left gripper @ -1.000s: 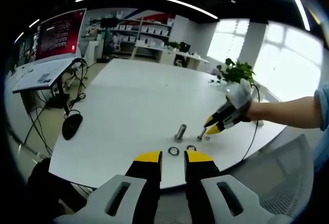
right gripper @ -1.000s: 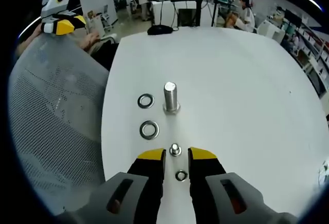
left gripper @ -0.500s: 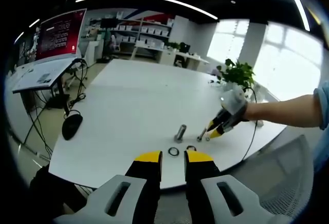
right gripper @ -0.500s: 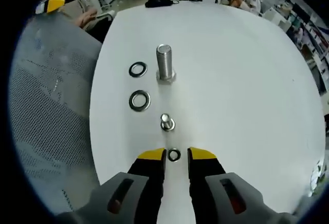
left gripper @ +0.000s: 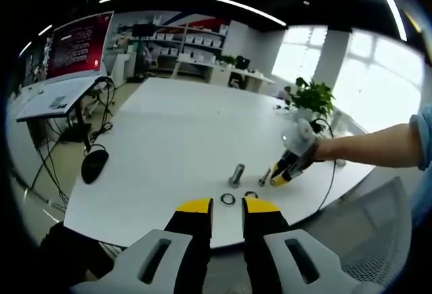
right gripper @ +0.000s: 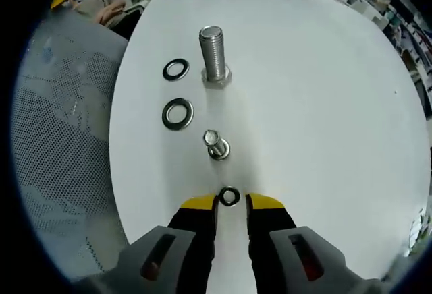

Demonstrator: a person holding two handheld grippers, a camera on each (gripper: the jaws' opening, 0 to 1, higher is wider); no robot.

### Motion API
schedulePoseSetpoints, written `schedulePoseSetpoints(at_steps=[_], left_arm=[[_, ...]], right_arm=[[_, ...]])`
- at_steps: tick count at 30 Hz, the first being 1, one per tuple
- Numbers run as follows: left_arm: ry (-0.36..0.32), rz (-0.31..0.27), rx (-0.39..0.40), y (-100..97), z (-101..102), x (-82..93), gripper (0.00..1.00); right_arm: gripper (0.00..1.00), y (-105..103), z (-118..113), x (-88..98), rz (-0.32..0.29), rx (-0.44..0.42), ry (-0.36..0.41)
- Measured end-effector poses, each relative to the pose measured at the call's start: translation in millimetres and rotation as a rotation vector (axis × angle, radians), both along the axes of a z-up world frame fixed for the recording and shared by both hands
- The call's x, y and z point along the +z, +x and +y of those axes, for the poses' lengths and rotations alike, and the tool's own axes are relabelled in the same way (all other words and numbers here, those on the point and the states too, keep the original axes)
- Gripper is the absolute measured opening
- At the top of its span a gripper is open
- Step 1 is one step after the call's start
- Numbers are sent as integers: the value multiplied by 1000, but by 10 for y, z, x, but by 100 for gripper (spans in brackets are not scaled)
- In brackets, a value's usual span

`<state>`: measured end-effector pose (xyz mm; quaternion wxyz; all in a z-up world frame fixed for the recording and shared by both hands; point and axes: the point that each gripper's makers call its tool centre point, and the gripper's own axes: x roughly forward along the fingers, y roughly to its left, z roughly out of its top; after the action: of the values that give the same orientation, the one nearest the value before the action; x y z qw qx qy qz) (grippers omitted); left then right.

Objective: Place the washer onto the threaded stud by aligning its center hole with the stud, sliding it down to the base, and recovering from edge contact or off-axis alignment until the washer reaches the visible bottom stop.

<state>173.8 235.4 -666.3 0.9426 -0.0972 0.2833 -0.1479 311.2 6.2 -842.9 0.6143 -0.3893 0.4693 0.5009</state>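
Observation:
In the right gripper view a small washer lies flat on the white table, right between the yellow tips of my right gripper, which stands open around it. Just beyond is a short threaded stud, then a tall thick stud. Two larger washers lie to their left. In the left gripper view my left gripper hangs open and empty off the table's near edge. There the right gripper is low beside the short stud.
A grey mesh chair stands against the table edge. A potted plant and a cable are at the far right of the table. A black mouse and a desk with a red screen stand to the left.
My right gripper has come forward and lower over the table, so the small washer now sits between its fingertips. The left gripper has stayed still.

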Motion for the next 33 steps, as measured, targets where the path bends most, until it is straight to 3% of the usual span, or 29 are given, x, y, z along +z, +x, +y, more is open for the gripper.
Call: schedulePoseSetpoints(at_steps=[2,5,16,23,33], left_arm=[[2,3,0,-1,5,-7,14],[1,1,1,0,5,-4,14],[4,5,-1,-1,5,-12,14],[1,-1,1,5,7,1,14],[2,-1,3,3,8,-1,14]], right_arm=[[15,30,28,1,-25,-66,39],[14,4,11,6,-31,-32,41],[13,-3,-17,13,-25,-91,39],[13,-2,30,234,-27,-138,118],[13,-21,158,518,-53,-130,191]])
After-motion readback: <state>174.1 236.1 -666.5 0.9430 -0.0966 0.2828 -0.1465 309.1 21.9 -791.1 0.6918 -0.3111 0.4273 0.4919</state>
